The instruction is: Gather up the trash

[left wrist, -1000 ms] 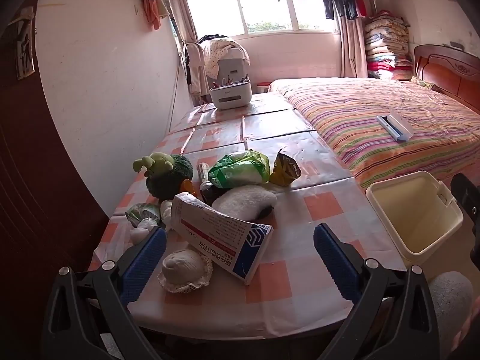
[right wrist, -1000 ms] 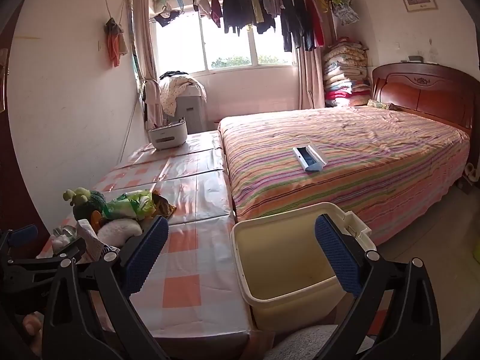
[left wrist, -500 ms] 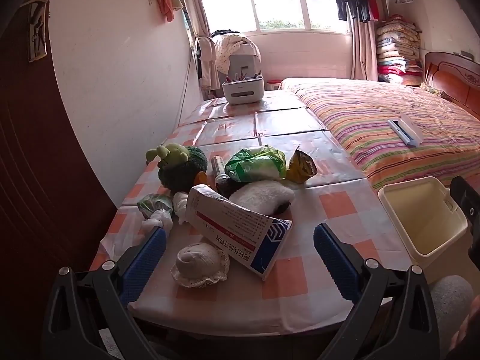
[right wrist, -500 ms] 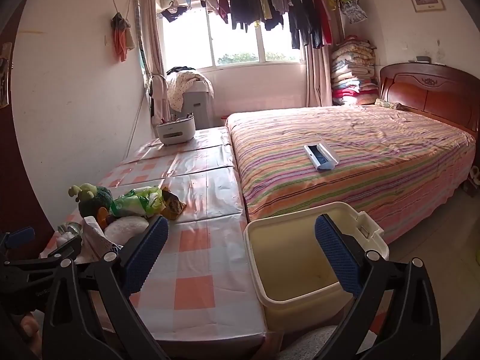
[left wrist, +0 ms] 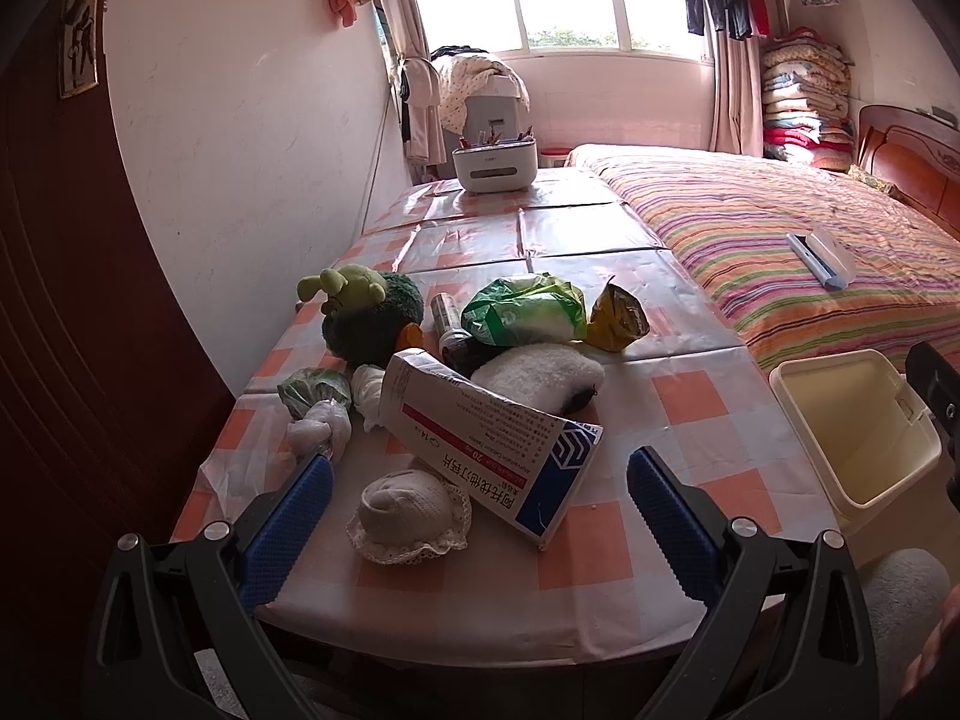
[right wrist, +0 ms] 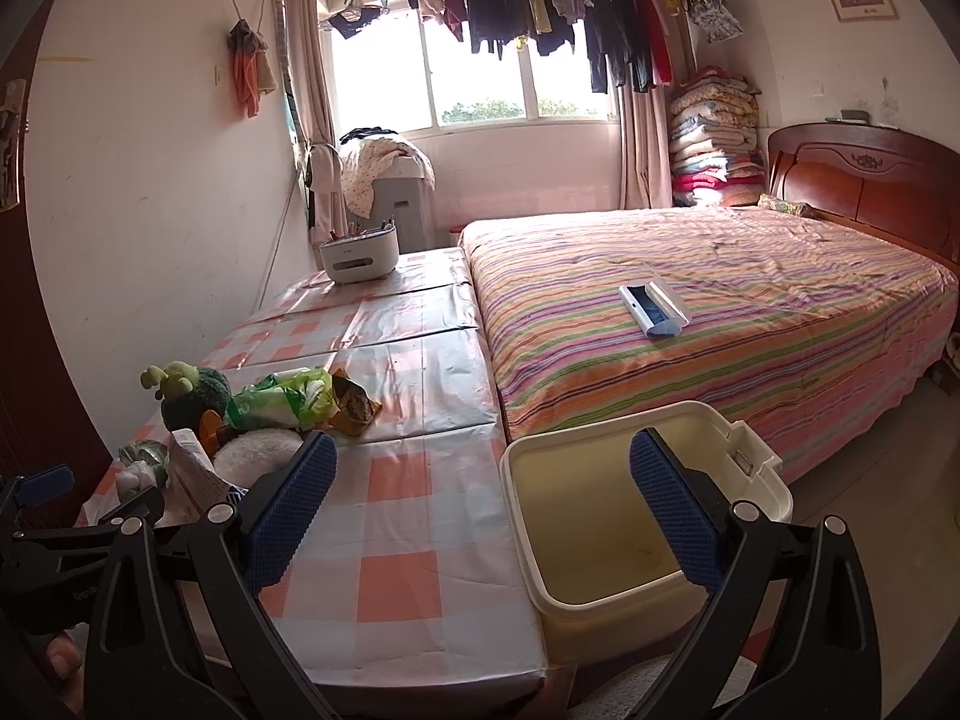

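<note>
Checkered surface (left wrist: 690,396) beside a striped bed (right wrist: 720,312) holds piled trash, a medicine box (left wrist: 486,450) nearest. Left gripper (left wrist: 474,516) and right gripper (right wrist: 480,498) both have fingers spread, empty; cream bin (right wrist: 648,516) stands below the right.

medicine box (left wrist: 489,441) | upside-down Chinese print | "20" and "14" legible

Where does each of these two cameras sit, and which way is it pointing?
Left wrist view: sits on the left gripper, looking forward over the checked table at the medicine box and other clutter; its blue fingers stand open.
Right wrist view: sits on the right gripper, facing the cream bin beside the table, with the striped bed beyond; fingers open, the left gripper at the left edge.
Both share the table, bin, bed, window and green plush toy.
</note>
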Action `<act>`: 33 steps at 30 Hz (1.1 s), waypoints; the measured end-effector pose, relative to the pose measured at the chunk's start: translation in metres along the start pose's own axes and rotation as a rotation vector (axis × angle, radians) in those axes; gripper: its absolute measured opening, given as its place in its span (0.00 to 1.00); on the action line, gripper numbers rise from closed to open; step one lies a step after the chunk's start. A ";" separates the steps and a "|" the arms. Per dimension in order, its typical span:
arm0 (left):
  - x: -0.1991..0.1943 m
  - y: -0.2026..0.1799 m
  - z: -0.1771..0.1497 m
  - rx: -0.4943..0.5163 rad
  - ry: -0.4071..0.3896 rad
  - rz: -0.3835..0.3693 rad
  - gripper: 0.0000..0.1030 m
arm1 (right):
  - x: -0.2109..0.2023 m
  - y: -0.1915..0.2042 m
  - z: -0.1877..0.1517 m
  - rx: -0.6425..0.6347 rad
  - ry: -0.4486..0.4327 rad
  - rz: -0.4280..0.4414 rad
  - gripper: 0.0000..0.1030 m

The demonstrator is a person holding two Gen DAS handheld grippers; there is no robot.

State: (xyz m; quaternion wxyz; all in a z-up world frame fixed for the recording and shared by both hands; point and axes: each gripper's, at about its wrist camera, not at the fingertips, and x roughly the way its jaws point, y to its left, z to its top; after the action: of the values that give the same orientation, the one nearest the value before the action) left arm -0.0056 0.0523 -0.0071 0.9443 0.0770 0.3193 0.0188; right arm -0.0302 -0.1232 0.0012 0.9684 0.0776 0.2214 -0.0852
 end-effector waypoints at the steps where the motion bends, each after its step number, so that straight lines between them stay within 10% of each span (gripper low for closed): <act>1: 0.001 0.001 0.000 0.000 0.002 0.002 0.93 | 0.000 0.001 0.000 -0.002 0.000 0.000 0.94; 33: 0.011 0.011 -0.007 -0.019 0.038 0.000 0.93 | 0.008 0.004 0.002 -0.006 0.021 0.013 0.94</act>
State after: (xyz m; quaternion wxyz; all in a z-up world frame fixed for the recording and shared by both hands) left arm -0.0006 0.0645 -0.0172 0.9388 0.0678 0.3370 0.0234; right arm -0.0217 -0.1209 -0.0004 0.9668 0.0770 0.2310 -0.0772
